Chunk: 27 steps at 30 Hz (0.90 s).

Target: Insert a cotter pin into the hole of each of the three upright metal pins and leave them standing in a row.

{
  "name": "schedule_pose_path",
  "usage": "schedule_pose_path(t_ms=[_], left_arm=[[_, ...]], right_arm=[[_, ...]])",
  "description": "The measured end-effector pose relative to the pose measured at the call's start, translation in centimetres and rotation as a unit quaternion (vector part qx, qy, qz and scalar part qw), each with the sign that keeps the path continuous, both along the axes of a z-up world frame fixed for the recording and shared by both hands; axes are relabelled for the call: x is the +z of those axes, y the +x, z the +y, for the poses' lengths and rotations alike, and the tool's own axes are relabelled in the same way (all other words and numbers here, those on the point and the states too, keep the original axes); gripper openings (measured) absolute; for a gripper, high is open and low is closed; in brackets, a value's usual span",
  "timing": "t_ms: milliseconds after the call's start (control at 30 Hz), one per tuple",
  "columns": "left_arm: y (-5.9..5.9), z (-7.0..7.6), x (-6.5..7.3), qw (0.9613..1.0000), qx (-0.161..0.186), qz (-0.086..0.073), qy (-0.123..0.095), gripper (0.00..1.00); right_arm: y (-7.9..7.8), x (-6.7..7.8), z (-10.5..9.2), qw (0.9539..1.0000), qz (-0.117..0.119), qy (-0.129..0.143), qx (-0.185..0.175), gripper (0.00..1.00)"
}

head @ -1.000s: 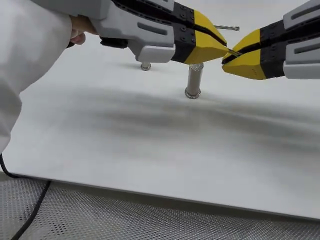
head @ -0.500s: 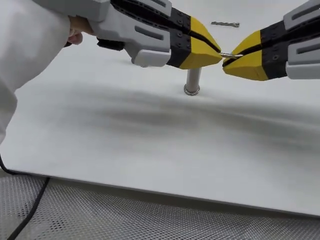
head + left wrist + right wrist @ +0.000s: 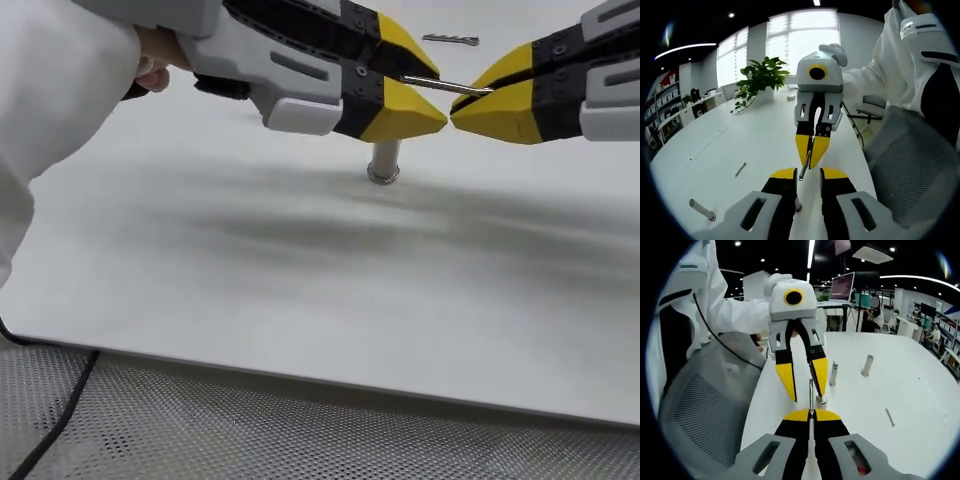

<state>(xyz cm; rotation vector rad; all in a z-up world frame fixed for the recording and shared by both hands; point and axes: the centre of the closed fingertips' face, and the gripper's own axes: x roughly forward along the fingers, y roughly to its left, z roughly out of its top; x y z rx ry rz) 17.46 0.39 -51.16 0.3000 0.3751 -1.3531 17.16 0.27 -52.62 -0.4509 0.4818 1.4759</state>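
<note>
My right gripper comes in from the right, shut on a thin cotter pin that points left. The pin's free end reaches between the spread yellow jaws of my left gripper, which is open. Below them an upright metal pin stands on the white table. In the left gripper view my own jaws gape under the right gripper and its cotter pin. From the right gripper the cotter pin runs up into the left gripper. Two more metal pins stand behind.
A spare cotter pin lies on the table at the back, also seen as a spare cotter pin. A grey mesh surface borders the table's near edge, with a black cable on it.
The left gripper's jaws have opened, and the cotter pin's end now sits between them. Both grippers have risen a little above the upright pin.
</note>
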Motion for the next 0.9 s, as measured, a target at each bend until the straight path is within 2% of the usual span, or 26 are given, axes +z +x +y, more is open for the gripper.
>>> schedule_pose_path(t_ms=[133, 267, 433, 567, 633, 900], left_arm=[[0.6, 0.2, -0.7, 0.9997, 0.014, -0.012, 0.016, 0.26], [1.0, 0.5, -1.6, 0.9989, 0.021, -0.017, 0.039, 0.24], [1.5, 1.1, -2.9, 0.9976, 0.032, -0.018, 0.059, 0.27], [2.1, 1.4, -3.4, 0.9971, 0.042, -0.014, 0.062, 0.26], [2.1, 1.5, -3.6, 0.9972, 0.047, 0.000, 0.058, 0.25], [2.1, 1.6, -4.3, 0.9967, 0.049, 0.007, 0.064, 0.18]], right_arm=[[0.1, -0.5, -0.4, 0.9999, -0.004, -0.011, 0.000, 0.00], [0.3, -1.1, -0.8, 0.9997, -0.004, -0.022, -0.003, 0.00], [0.3, -1.6, -1.0, 0.9996, -0.005, -0.029, 0.000, 0.00], [0.5, -2.2, -1.2, 0.9993, -0.005, -0.036, -0.004, 0.00], [0.6, -2.4, -1.3, 0.9992, -0.003, -0.038, -0.007, 0.00], [0.8, -3.2, -1.4, 0.9989, 0.002, -0.047, -0.008, 0.00]])
